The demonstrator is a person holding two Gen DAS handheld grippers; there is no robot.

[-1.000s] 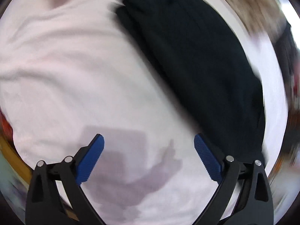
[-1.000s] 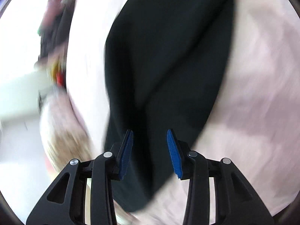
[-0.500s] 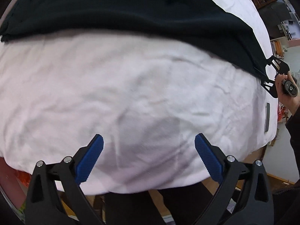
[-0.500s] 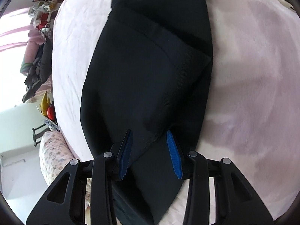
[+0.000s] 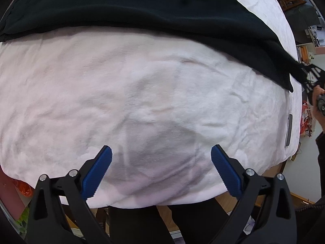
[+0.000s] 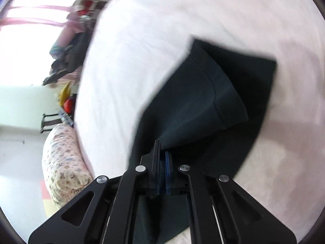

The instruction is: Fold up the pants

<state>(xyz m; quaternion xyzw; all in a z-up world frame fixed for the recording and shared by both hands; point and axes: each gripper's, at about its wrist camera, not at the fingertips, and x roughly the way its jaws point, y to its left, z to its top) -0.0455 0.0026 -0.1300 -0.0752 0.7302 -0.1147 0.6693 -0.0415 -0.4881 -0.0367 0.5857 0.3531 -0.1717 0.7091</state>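
Black pants [image 5: 142, 6] lie stretched across the far side of a pale pink blanket [image 5: 142, 93]. My left gripper [image 5: 161, 169] is open above bare blanket near the bed's front edge, with nothing between its blue pads. At the far right of the left wrist view, the right gripper [image 5: 310, 75] pinches one end of the pants, a hand behind it. In the right wrist view my right gripper [image 6: 161, 158] is shut on the pants [image 6: 203, 105], and the cloth rises off the bed in a folded flap.
A dark phone-like slab [image 5: 288, 130] lies near the blanket's right edge. A floral cushion [image 6: 63, 162] and a pile of clothes [image 6: 69, 61] sit beyond the bed's left side. Wooden flooring and a person's dark legs [image 5: 142, 219] show below the bed edge.
The right gripper closed on the end of the pants and lifted it, raising a flap. The left gripper swung from beside the pants to the blanket's front edge, then held still.
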